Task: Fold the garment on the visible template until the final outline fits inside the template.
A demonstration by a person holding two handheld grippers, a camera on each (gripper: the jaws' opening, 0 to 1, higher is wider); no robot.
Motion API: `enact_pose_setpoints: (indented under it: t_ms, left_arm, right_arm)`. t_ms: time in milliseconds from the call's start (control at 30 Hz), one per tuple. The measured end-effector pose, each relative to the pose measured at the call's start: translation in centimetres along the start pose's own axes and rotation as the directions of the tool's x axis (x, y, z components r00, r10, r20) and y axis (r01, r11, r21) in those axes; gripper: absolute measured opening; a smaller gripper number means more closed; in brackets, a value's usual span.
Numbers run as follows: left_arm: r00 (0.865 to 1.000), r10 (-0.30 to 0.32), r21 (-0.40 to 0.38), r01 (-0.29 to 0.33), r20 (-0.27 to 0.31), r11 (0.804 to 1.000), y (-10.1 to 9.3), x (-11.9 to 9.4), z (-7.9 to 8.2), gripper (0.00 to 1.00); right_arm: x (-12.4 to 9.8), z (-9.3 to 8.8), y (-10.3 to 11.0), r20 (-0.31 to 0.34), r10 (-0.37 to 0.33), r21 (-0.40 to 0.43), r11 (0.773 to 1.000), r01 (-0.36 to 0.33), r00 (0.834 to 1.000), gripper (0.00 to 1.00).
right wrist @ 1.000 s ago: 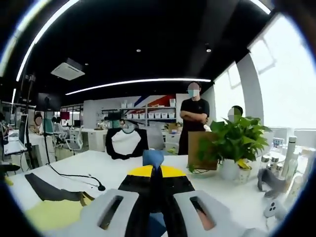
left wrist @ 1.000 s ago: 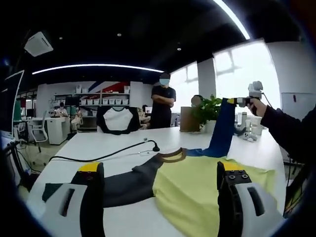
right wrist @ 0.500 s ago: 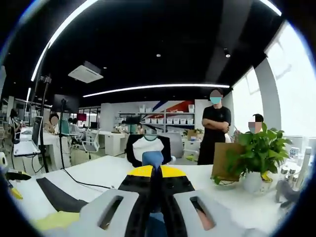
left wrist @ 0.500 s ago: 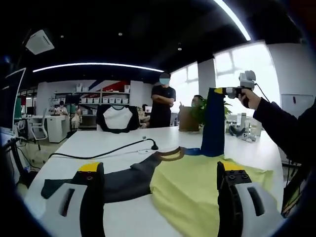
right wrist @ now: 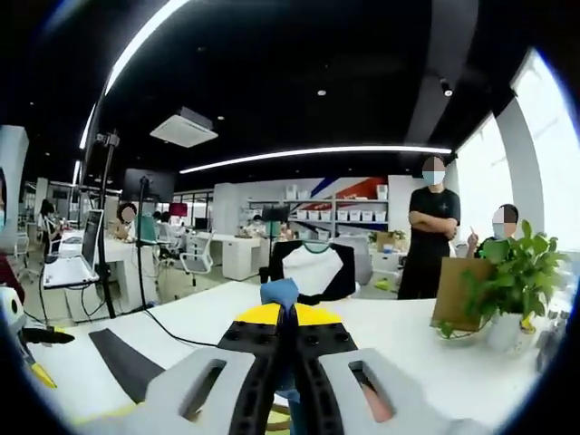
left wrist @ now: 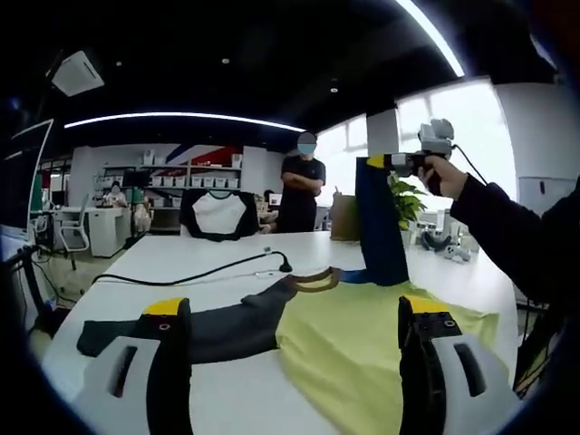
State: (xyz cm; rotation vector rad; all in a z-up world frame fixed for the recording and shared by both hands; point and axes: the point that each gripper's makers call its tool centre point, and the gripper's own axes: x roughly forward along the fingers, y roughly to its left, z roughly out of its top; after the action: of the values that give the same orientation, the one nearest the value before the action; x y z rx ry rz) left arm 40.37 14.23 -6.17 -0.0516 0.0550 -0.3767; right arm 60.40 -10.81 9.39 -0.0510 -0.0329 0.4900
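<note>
**Blue sleeve lifted higher over the table**

The left gripper (left wrist: 294, 362) hovered low with its jaws spread wide and nothing between them. Just beyond them the shirt (left wrist: 362, 335) lay on the white table (left wrist: 227, 263): one yellow body, one dark sleeve (left wrist: 208, 328) stretched flat, one blue sleeve (left wrist: 379, 227) pulled upright. The right gripper (left wrist: 385, 163) pinched the top of that blue sleeve, jaws closed tight on the fabric; a second earlier it had held the sleeve farther right and lower, and had since carried it up and inward. In the right gripper view the blue cloth (right wrist: 281, 292) bunched between the closed jaws. One black cable (left wrist: 199, 275) crossed the table. Farther back stood one potted plant (right wrist: 517, 281), one black-and-white shirt (right wrist: 313, 269) on display, and one person with folded arms (right wrist: 430, 240).
</note>
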Motion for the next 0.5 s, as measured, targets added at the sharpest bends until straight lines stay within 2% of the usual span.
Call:
enact_pose_setpoints:
  t_ms: [233,500]
  left_arm:
    - [1.0,0.014,-0.012,-0.014,-0.005,1.0,0.5,-0.4,-0.3,1.0]
    - [1.0,0.02,-0.017,-0.02,-0.013,1.0,0.5,-0.9,-0.5,1.0]
  right_arm:
    - [2.1,-2.3,3.4,-0.045,0.052,0.007,0.999,-0.052,0.998,0.0]
    - [3.9,-6.5,7.7,-0.123,0.12,0.019,0.993,-0.118,0.985,0.0]
